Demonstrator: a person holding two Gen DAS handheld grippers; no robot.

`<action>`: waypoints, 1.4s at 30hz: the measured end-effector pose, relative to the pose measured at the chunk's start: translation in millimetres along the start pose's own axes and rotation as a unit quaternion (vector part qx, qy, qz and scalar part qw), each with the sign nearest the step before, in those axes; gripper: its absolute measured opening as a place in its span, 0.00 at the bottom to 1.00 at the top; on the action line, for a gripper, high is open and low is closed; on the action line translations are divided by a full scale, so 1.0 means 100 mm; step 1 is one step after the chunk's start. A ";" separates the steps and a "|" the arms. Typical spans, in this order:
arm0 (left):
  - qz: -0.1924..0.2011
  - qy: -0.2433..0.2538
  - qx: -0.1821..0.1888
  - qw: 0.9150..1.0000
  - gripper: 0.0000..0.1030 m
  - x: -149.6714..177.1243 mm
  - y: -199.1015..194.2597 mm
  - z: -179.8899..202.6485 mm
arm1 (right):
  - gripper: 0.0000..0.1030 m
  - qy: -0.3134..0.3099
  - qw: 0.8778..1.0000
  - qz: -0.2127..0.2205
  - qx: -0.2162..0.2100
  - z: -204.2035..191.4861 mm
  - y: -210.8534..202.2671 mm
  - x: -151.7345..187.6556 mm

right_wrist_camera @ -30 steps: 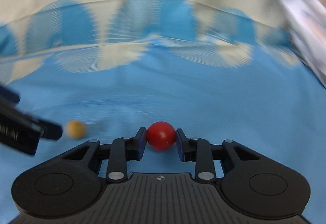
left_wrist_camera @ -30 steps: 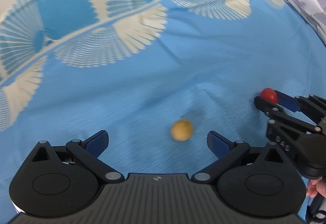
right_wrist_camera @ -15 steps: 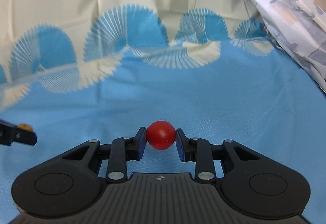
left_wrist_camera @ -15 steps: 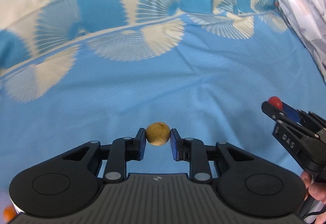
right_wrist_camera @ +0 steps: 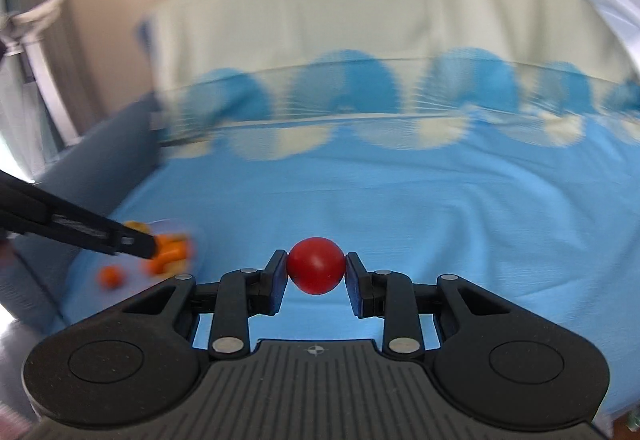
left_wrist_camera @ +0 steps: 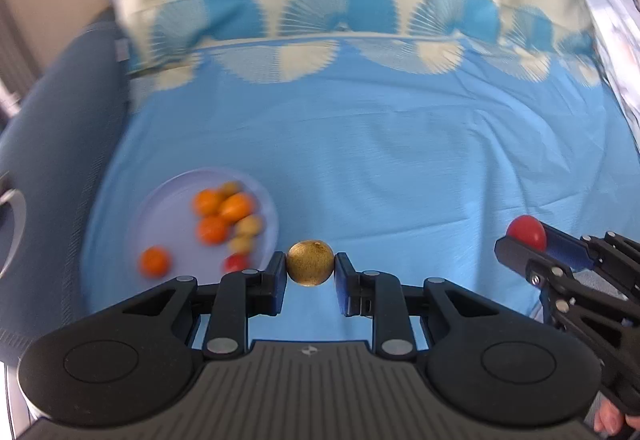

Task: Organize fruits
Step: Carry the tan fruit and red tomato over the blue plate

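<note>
A blue cloth (left_wrist_camera: 400, 168) with fan patterns is spread over the whole surface. A pale plate (left_wrist_camera: 168, 208) is set at its left side, loaded with what appear to be small oranges (left_wrist_camera: 212, 230) and yellowish fruits, blurred. The left gripper (left_wrist_camera: 310, 272) is closed on a brown fruit (left_wrist_camera: 310, 263), held just right of the plate. The right gripper (right_wrist_camera: 316, 272) is closed on a red ball-like fruit (right_wrist_camera: 316, 265), held well apart from the plate.

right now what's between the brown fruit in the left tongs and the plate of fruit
Nothing but bare blue cloth. In the left wrist view the brown fruit, held in the left tongs, sits just right of the plate rim, with no object in the gap.
</note>
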State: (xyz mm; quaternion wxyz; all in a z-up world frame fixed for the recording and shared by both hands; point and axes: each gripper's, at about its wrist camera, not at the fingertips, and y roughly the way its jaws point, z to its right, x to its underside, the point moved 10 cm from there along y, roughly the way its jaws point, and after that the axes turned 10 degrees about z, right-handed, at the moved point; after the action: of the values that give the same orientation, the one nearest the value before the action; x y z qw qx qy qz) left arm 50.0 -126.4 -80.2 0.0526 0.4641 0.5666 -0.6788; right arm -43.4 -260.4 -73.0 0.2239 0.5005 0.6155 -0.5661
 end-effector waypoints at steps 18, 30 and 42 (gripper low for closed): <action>0.052 -0.110 -0.049 0.991 0.27 0.69 -1.06 -1.06 | 0.31 -0.123 0.990 0.000 -0.066 -1.47 -0.74 0.23; 0.078 -0.130 -0.053 0.987 0.27 0.68 -1.21 -1.23 | 0.31 -0.157 0.985 0.004 -0.065 -1.65 -0.77 0.21; 0.063 -0.135 -0.057 0.987 0.27 0.69 -1.05 -1.29 | 0.31 -0.158 0.985 -0.017 -0.065 -1.61 -0.63 0.25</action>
State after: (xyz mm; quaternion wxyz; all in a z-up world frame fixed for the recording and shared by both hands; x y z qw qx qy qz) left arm 22.5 47.6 -42.4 0.1973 0.3992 0.5623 -0.6968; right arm -61.6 -94.2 -23.0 0.3408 0.3788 0.6164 -0.6003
